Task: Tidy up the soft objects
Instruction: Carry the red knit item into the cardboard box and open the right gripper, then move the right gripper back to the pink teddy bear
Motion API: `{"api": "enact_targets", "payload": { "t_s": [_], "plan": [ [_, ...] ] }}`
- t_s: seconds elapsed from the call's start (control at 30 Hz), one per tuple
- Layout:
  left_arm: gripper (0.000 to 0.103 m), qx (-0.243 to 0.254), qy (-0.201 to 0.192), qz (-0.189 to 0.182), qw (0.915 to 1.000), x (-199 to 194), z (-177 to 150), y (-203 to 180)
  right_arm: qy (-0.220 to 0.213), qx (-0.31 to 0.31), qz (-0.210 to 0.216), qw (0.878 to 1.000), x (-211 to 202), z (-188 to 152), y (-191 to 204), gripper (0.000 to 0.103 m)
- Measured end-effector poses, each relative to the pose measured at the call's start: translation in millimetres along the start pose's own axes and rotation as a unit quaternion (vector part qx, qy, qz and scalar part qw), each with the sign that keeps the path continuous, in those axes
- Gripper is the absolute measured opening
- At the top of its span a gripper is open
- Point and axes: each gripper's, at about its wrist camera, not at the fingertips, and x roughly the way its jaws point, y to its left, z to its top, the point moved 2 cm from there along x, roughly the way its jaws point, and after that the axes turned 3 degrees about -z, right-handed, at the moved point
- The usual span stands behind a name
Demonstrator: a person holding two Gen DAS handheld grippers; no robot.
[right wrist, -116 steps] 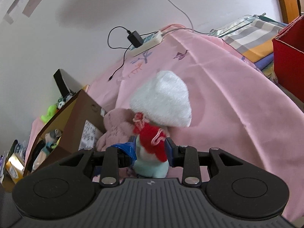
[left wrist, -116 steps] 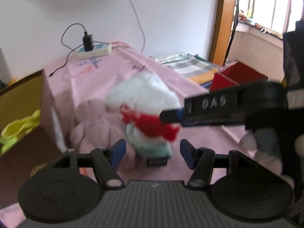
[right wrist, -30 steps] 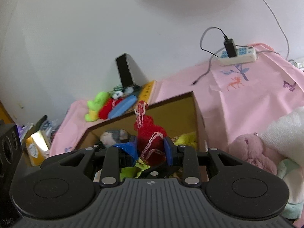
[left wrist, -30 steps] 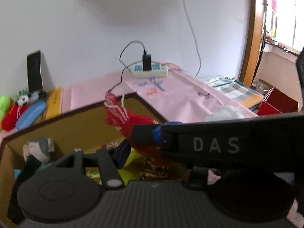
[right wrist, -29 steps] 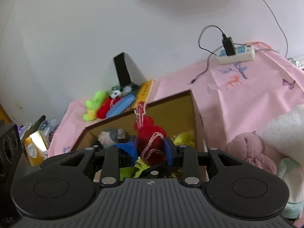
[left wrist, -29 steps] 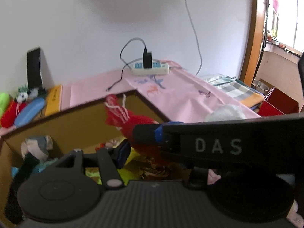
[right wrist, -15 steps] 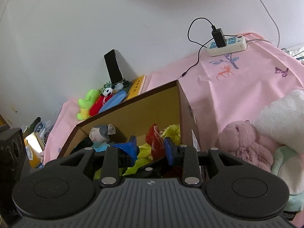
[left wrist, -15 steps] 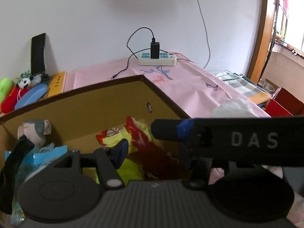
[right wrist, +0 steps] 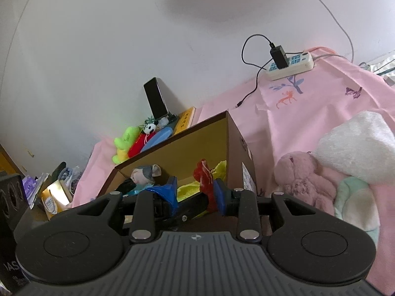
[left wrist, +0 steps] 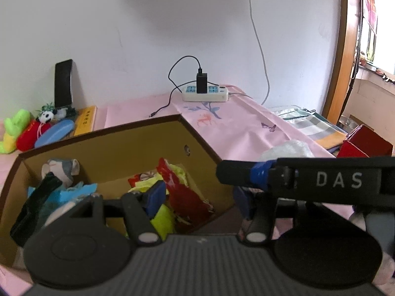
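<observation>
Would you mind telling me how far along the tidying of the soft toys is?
Done: the red knitted toy and other soft things lie in the cardboard box. In hand: nothing; the right gripper stands open over the box, and the left gripper is opening its jaws, gripping nothing. Left: the pink bunny, white plush and mint toy beside the box.

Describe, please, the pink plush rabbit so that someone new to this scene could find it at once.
Start at the open cardboard box on the pink cloth. Just outside its right wall, on the cloth, lies the pink plush rabbit, with a fluffy white toy against it on its far right side. It is the only dusty-pink toy there; its neighbours are white and pale mint.
</observation>
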Motion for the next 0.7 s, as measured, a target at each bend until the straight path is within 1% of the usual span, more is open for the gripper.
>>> {"api": "enact_targets", "payload": {
  "t_s": [0.2, 0.33, 0.53, 0.7],
  "plan": [
    [0.060, -0.010, -0.002, -0.002, 0.9999, -18.0, -6.8, -13.6, -0.013, -0.024, -0.014, 1.000, -22.8, -7.8, -4.4, 0.015],
    [0.060, 0.000, 0.002, 0.000, 1.0000, -24.1, -16.1, -27.8, -0.013, -0.025, -0.027, 0.999, -34.7, -16.8, -17.3, 0.015],
    [0.061, 0.011, 0.023, -0.014, 0.9996, -22.9, -36.1, -50.0, -0.004, -0.008, -0.047, 0.999, -43.5, -31.5, -40.3, 0.015],
    [0.061, 0.018, 0.046, -0.021, 0.9986, -13.2, -49.5, -65.0, 0.006, 0.005, -0.061, 0.998, -47.6, -42.0, -58.3, 0.015]
  ]
}}
